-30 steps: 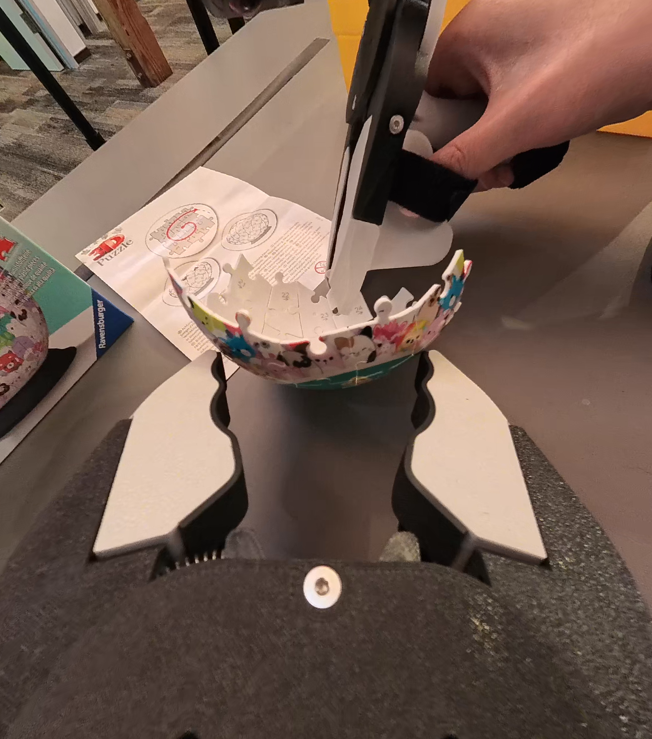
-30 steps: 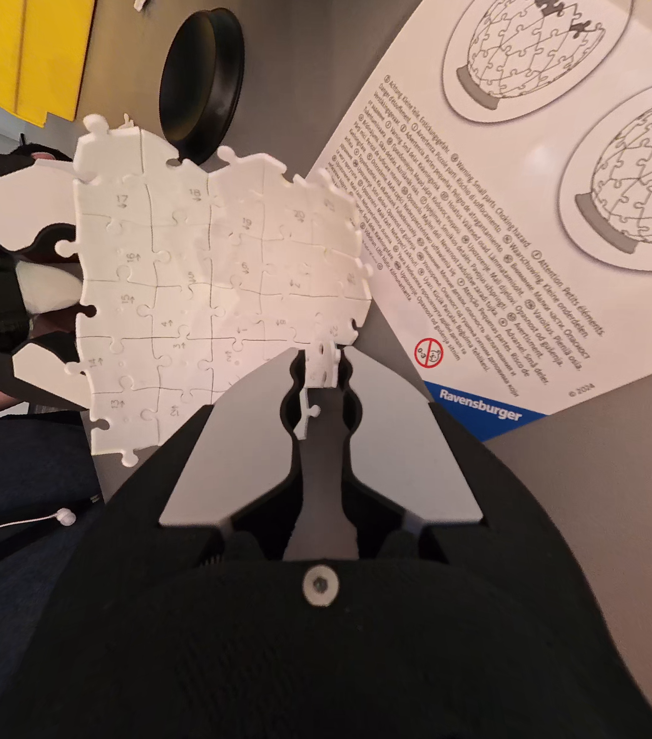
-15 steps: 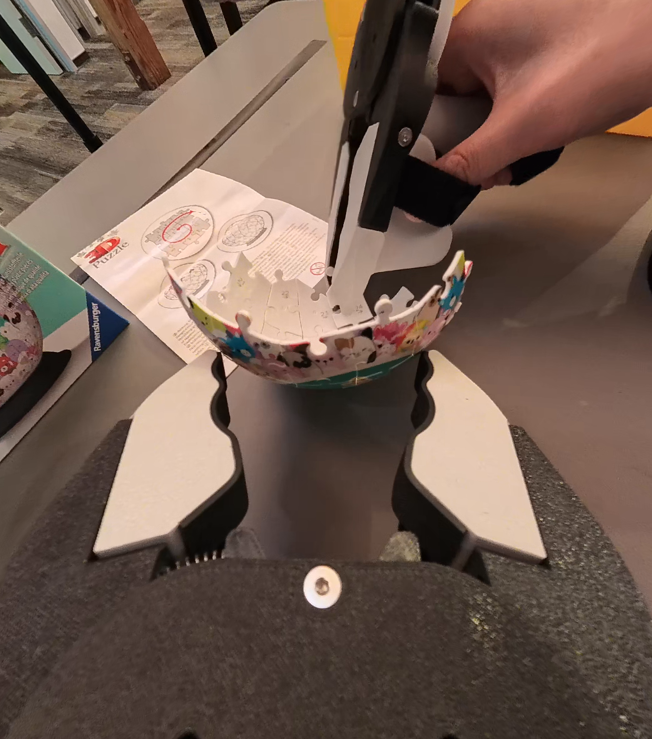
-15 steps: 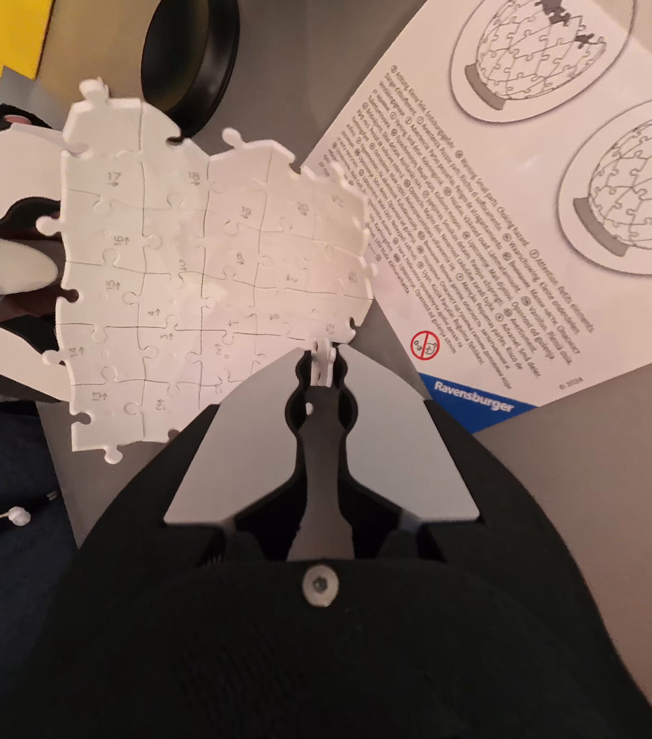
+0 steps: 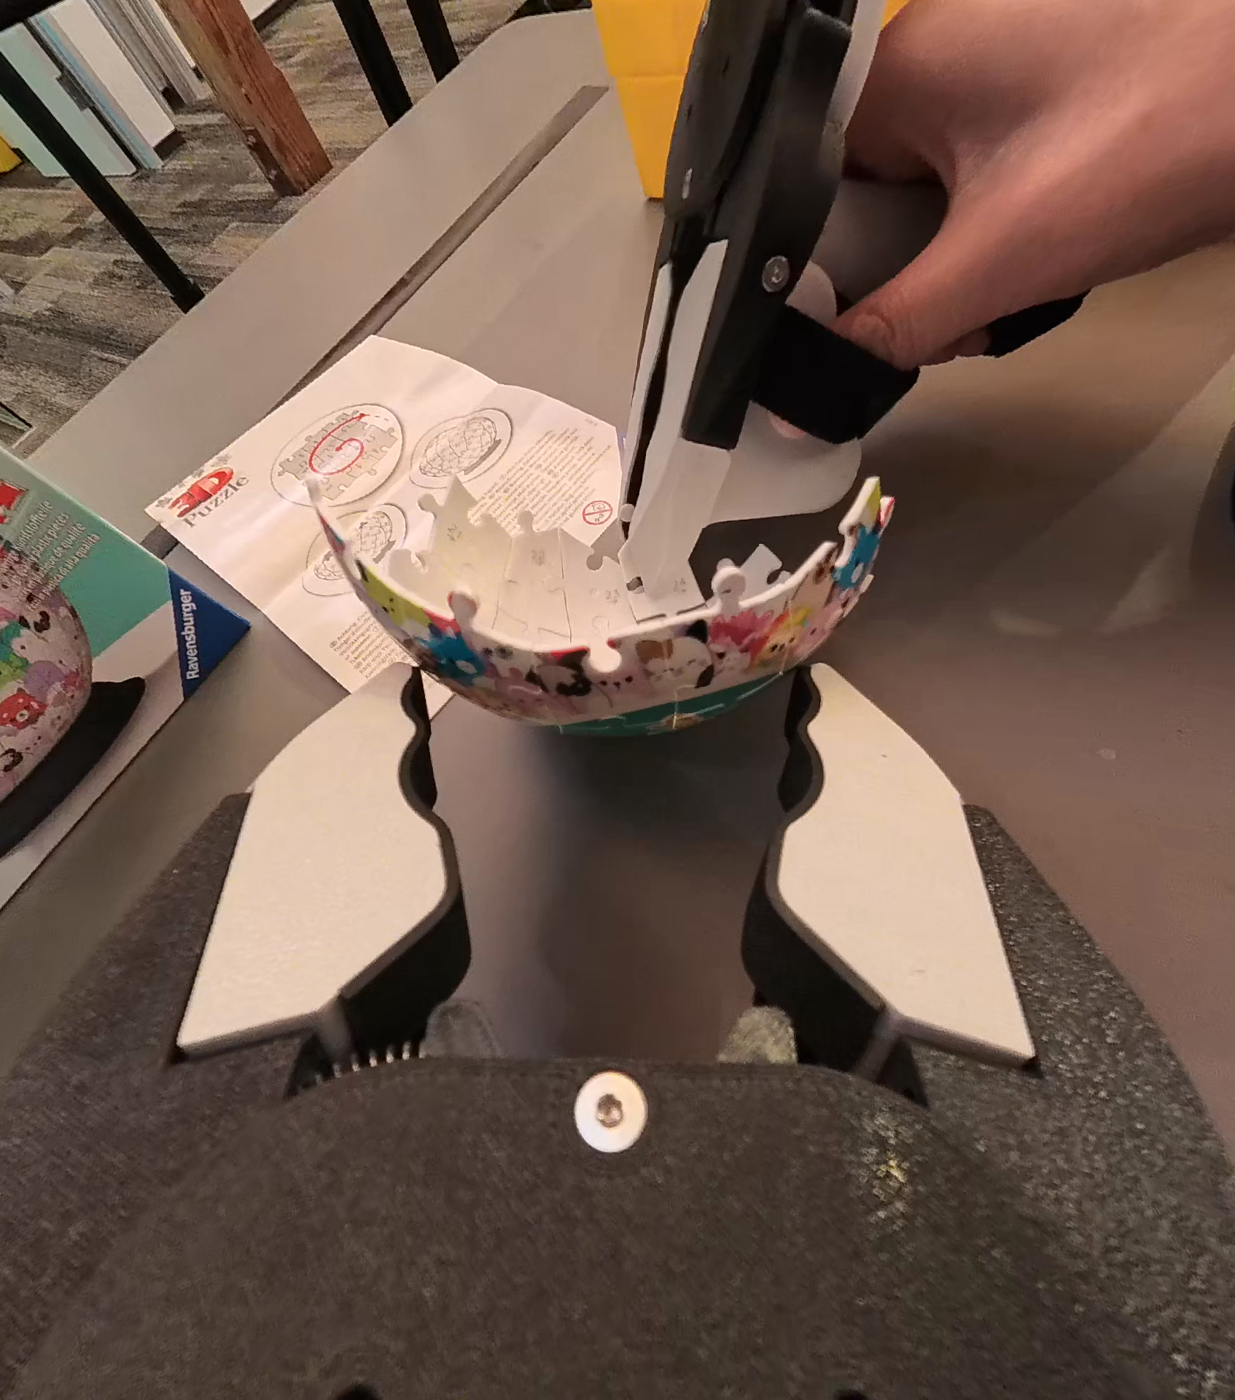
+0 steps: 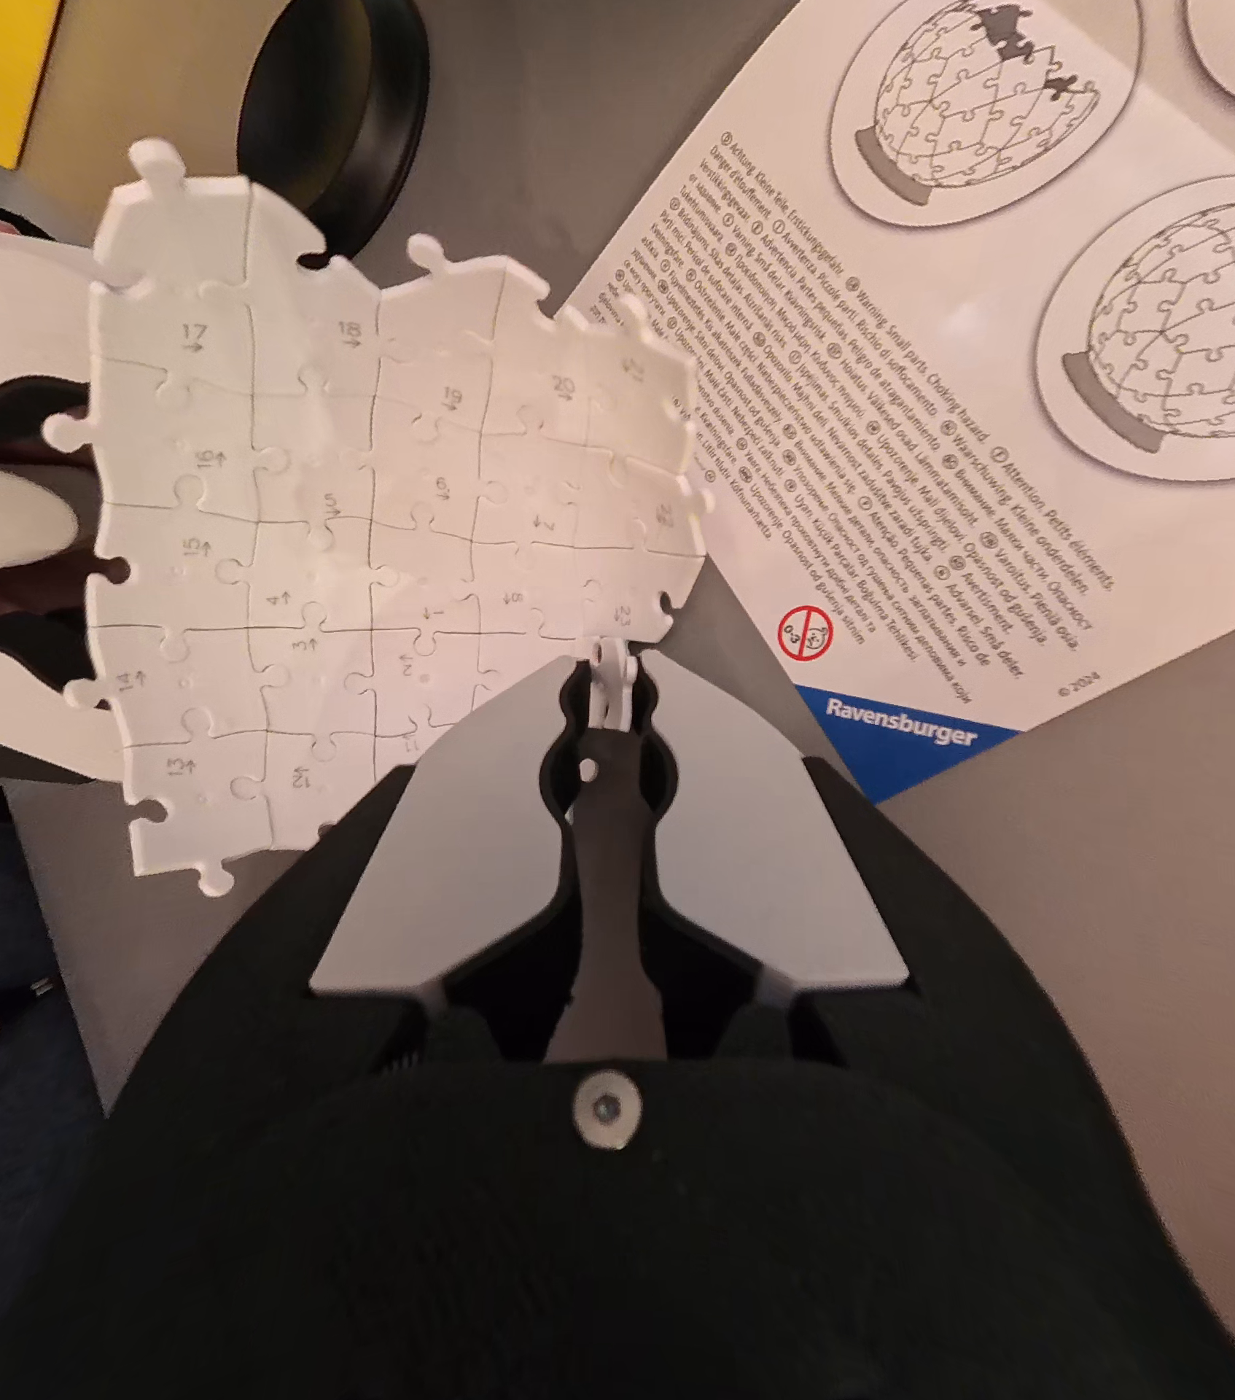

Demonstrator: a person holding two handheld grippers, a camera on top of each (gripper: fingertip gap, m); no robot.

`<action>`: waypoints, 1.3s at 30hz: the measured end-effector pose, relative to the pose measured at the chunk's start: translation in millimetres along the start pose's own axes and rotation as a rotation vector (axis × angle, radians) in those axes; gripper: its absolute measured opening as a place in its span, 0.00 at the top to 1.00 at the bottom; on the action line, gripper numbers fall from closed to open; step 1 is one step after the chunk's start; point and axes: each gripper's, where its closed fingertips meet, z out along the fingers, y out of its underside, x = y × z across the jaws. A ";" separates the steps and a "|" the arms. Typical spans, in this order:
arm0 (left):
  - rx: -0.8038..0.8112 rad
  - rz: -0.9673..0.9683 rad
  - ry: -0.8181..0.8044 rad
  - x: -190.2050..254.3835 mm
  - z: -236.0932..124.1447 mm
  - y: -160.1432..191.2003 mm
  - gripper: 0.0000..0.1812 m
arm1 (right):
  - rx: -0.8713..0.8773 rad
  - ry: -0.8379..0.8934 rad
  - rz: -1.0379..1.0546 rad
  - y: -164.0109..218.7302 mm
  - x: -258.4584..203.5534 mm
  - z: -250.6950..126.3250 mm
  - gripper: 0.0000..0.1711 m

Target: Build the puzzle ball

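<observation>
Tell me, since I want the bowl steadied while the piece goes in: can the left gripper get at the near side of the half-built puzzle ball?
Probably yes. The left gripper is open, level with the puzzle ball, with nothing between them. The right gripper comes from above, farther in.

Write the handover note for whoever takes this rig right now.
Right gripper: shut on a white puzzle piece, held at the rim of the half-built ball.
Left gripper: open, empty, flanking the ball's near side.
Ball sits bowl-up on the grey table, partly over the instruction sheet; box to the left.
Done: lower shell.
Left: seat this piece, then the upper half.
</observation>
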 end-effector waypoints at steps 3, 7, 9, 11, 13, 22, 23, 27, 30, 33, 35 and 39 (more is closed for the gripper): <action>-0.003 -0.003 0.003 0.0 -0.2 0.1 0.50 | 0.004 0.023 -0.037 -0.1 0.2 0.0 0.92; 0.007 -0.014 0.004 -1.6 -0.4 -1.4 0.50 | -0.010 0.022 -0.059 -0.6 0.4 -0.6 0.92; 0.021 0.001 -0.004 -3.8 -1.0 -3.1 0.49 | -0.013 0.017 -0.060 -0.1 0.3 -0.9 0.92; 0.059 0.026 0.016 -2.9 -0.8 -7.7 0.43 | -0.015 0.013 -0.057 0.1 0.5 -1.0 0.92; 0.080 0.049 0.032 -3.5 1.1 -10.0 0.38 | -0.014 0.007 -0.049 0.0 0.6 -1.1 0.92; 0.058 0.007 0.066 -4.2 12.0 -5.5 0.31 | -0.002 -0.022 -0.020 -0.3 0.6 -1.5 0.92; 0.056 0.016 0.063 -4.5 12.5 -5.0 0.31 | -0.002 -0.025 -0.017 -0.3 0.7 -1.5 0.92; 0.064 0.021 0.057 -5.0 13.3 -6.3 0.31 | -0.008 -0.025 -0.017 -0.5 0.1 -1.6 0.92; 0.058 0.034 0.050 -5.3 13.8 -4.7 0.31 | -0.006 -0.062 0.005 -1.3 -4.4 -2.4 0.87; 0.057 0.027 0.051 -5.6 13.7 -3.9 0.31 | -0.004 -0.048 0.004 -1.8 -2.2 -4.9 0.85; 0.058 0.029 0.050 -5.5 13.5 -3.8 0.31 | 0.012 -0.024 -0.004 -4.4 1.1 -7.0 0.81; 0.061 0.027 0.051 -5.3 13.7 -4.5 0.32 | 0.018 -0.031 0.003 -5.9 2.4 -8.3 0.80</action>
